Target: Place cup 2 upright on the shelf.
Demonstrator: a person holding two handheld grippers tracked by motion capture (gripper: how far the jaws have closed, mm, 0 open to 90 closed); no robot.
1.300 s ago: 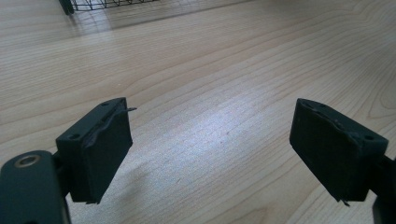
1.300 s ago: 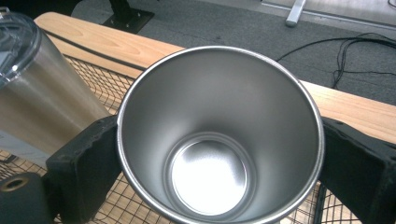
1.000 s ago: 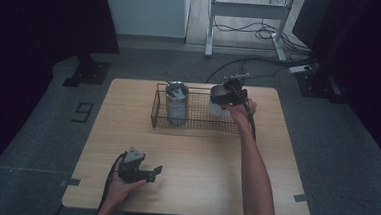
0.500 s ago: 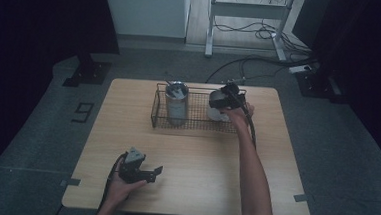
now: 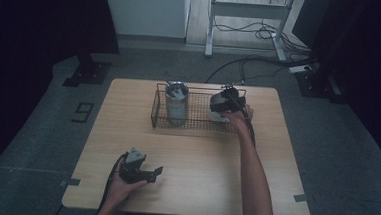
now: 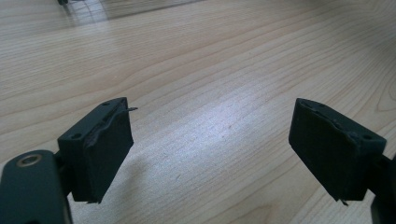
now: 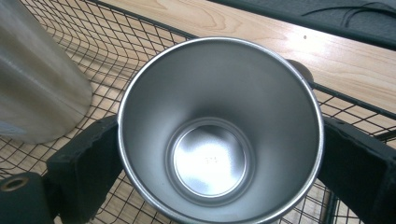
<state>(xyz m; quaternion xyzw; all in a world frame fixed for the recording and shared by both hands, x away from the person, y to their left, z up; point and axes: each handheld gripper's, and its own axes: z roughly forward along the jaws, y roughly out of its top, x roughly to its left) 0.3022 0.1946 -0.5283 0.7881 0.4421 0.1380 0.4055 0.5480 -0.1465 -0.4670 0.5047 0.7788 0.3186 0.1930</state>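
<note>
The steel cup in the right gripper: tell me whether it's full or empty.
Empty. The right gripper view looks straight into the steel cup and shows its bare, shiny bottom, with nothing inside. The right gripper holds it over the wire basket.

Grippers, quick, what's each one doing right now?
Left gripper: open, nothing between its jaws, over bare table.
Right gripper: shut on the steel cup, inside the wire basket.

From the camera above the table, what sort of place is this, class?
Probably a lab or recording studio: a bare light wooden table ringed by black curtains, loose cables across grey carpet, and a handheld gripper.
</note>
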